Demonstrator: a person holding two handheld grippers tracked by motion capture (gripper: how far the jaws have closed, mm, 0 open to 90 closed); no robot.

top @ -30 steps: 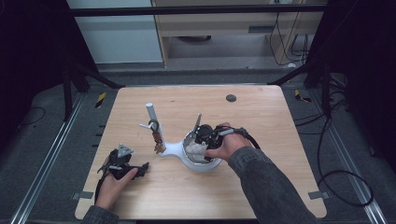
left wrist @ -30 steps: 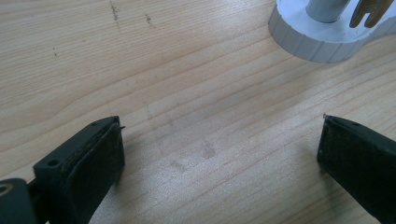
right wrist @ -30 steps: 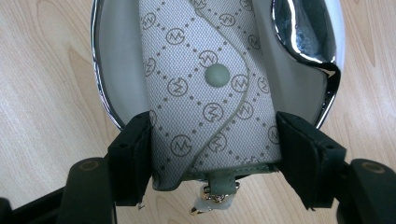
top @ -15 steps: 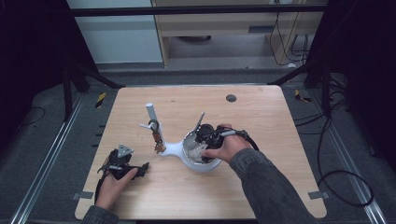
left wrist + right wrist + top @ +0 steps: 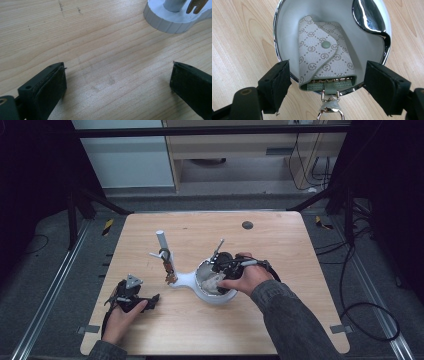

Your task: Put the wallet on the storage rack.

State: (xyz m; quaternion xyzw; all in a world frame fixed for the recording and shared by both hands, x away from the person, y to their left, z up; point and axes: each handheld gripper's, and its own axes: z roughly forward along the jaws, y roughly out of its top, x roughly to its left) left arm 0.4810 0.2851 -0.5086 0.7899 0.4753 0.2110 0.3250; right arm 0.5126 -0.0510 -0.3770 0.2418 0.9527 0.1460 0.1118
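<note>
One patterned key pouch [image 5: 324, 60] lying inside one white bowl [image 5: 287, 30], clasp ring hanging over near rim. Right gripper [image 5: 325, 86] hovering over bowl, jaws spread wide, gripping nothing. Left gripper [image 5: 117, 82] resting released on wooden table [image 5: 280, 245]. One white stand [image 5: 165, 252] adjoining bowl. Dark floor, cables surrounding table

Grey monogram-patterned key pouch [image 5: 324, 57] with seemingly green trim, white bowl [image 5: 287, 30]
</note>
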